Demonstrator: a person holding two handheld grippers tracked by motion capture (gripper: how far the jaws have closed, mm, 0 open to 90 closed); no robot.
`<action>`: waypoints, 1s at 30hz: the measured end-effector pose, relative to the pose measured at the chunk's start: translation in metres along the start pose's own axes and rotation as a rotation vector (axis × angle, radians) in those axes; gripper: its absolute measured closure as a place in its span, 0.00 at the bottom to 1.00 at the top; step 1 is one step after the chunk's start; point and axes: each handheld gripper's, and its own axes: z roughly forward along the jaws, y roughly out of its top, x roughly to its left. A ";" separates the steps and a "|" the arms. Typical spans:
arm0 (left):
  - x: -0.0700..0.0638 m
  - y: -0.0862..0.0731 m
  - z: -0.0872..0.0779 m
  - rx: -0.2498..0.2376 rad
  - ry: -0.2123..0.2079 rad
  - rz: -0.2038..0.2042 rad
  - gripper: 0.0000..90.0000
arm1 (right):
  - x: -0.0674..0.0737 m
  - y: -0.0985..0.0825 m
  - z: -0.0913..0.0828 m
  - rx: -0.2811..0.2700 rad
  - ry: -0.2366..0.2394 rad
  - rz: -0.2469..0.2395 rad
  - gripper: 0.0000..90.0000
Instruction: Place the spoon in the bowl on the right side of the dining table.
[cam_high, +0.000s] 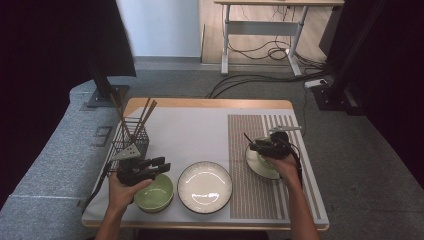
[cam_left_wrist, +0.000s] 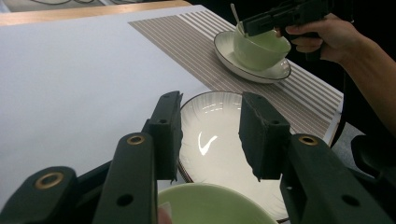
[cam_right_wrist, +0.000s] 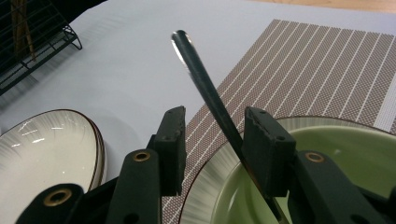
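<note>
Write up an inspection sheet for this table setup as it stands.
Surface: table under a pale cover, striped placemat at its right.
Job's things: green bowl on a saucer on the placemat, spoon leaning out of it; second green bowl at front left; white plate at front centre.
Clutter: wire rack with chopsticks, back left.
Grippers: left tool open over the second bowl; right tool open, spoon handle between its jaws, against the right one.
Cables: floor cables behind the table.
Surroundings: grey floor, desk frame beyond.
</note>
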 end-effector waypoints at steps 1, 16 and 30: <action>0.000 0.000 0.000 0.000 0.000 0.000 0.66 | 0.000 0.001 0.001 0.001 0.000 -0.003 0.64; 0.000 0.000 -0.001 -0.001 -0.002 0.002 0.66 | 0.009 0.004 0.007 0.011 0.012 -0.038 0.64; -0.001 0.001 -0.002 -0.004 -0.001 0.000 0.65 | 0.007 -0.011 -0.011 -0.008 0.043 -0.014 0.62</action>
